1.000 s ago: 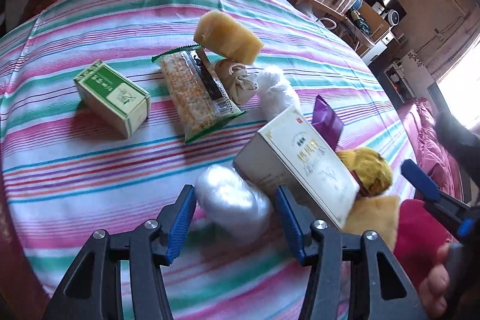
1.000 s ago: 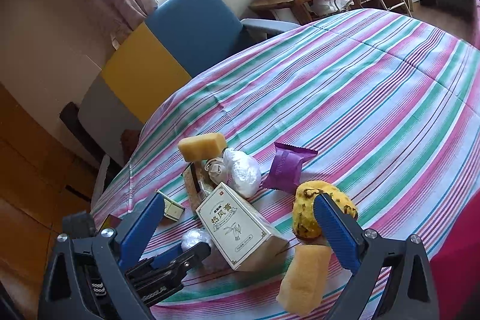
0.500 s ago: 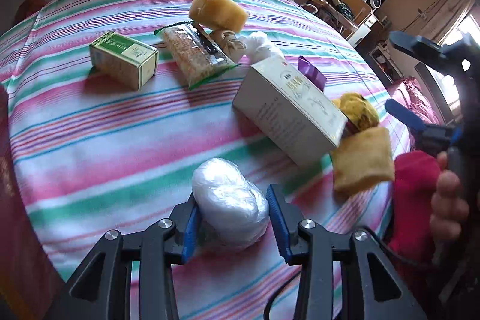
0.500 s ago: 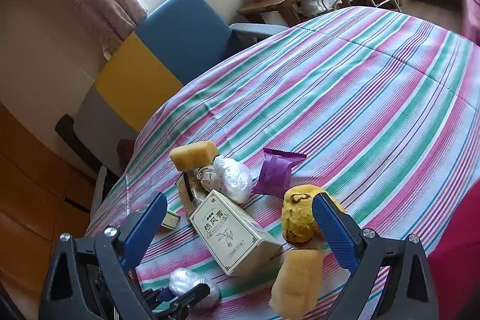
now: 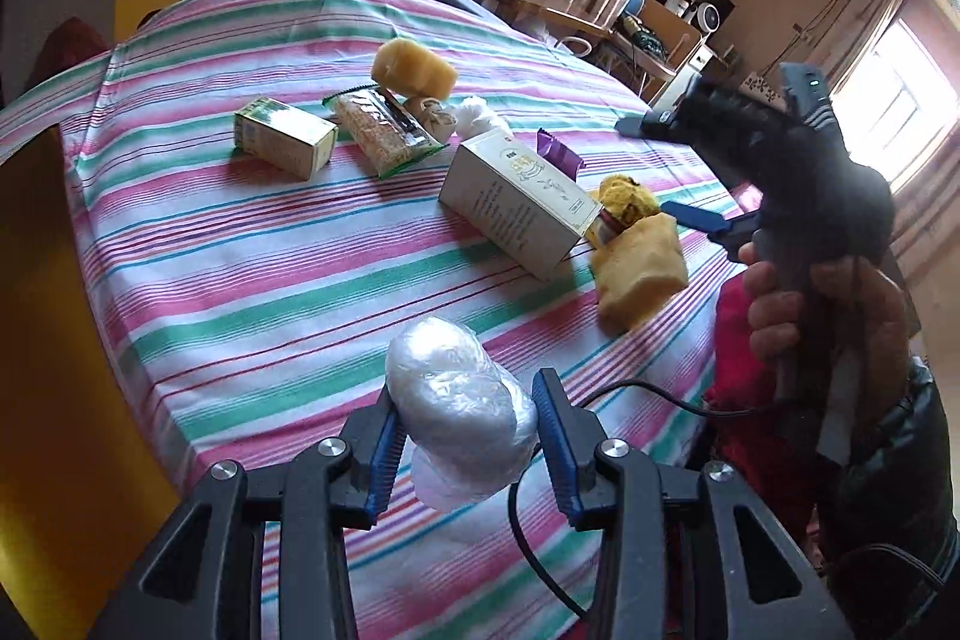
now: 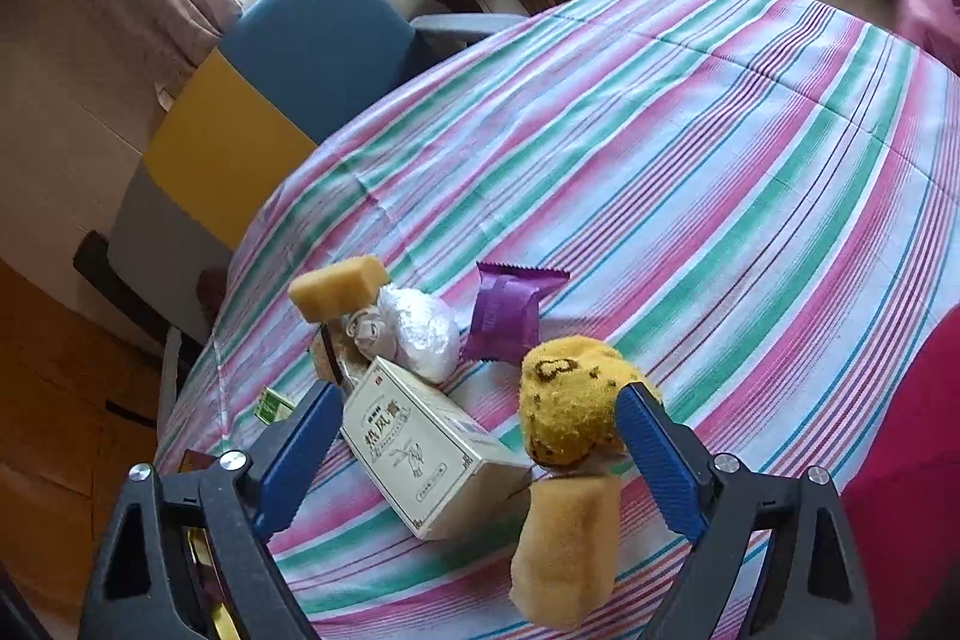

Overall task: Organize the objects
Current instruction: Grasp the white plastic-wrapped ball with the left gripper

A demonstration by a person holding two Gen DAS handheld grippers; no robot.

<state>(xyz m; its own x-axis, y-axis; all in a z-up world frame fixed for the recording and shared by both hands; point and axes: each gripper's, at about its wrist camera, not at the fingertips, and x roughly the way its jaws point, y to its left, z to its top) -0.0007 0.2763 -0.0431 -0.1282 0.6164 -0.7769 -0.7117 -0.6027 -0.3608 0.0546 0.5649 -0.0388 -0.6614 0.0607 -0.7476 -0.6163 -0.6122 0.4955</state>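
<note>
Your left hand-held gripper point(image 5: 465, 421) grips 1 plastic-wrapped bundle point(image 5: 459, 421) above the worktop point(image 5: 252, 280) edge, your right hand-held gripper point(image 6: 474, 451) gapes empty, so placing it probably comes next.

Striped cloth-covered table point(image 5: 252, 292) carried a green box point(image 5: 285, 143), snack packet point(image 5: 384, 133), yellow sponge point(image 5: 413, 66), white box point(image 5: 519, 202), purple packet point(image 6: 507, 311), sponge block point(image 5: 641, 271) near its edge.
</note>
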